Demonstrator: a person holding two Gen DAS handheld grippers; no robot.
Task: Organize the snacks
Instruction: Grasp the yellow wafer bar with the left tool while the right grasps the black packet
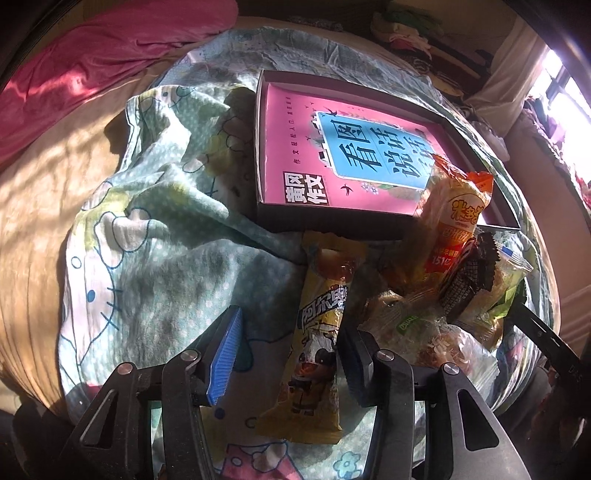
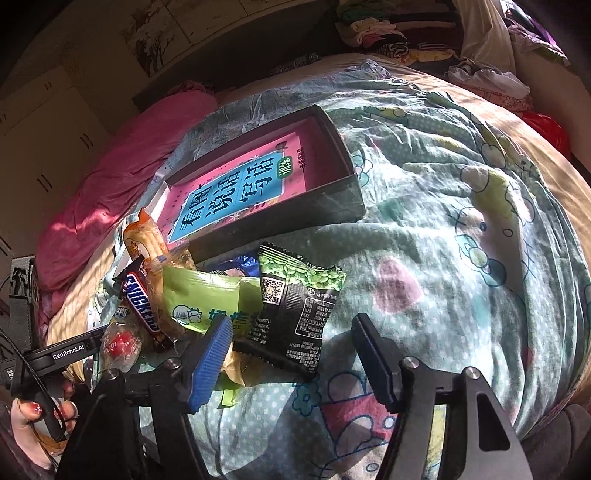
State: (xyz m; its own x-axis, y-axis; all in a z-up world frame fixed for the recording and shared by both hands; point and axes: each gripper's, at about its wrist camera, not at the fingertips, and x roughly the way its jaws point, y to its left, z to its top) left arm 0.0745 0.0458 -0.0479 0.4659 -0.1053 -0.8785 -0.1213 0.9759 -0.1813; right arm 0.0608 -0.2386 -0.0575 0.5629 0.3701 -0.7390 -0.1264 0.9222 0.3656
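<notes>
A dark shallow box (image 1: 332, 221) with a pink book inside lies on the bed; it also shows in the right wrist view (image 2: 325, 199). A heap of snacks lies in front of it. My left gripper (image 1: 288, 354) is open, its jaws on either side of a long yellow snack bar (image 1: 321, 339). An orange rice-cracker pack (image 1: 454, 214) leans on the box edge. My right gripper (image 2: 291, 358) is open around a black-and-green peanut packet (image 2: 295, 314). A Snickers bar (image 2: 142, 306) and a green milk-candy bag (image 2: 207, 299) lie left of it.
A crumpled cartoon-print quilt (image 1: 147, 229) covers the bed. A pink pillow (image 1: 92, 55) lies at the far side. Piled clothes (image 2: 388, 33) sit beyond the bed. The left gripper's body (image 2: 59, 354) shows at the right wrist view's lower left.
</notes>
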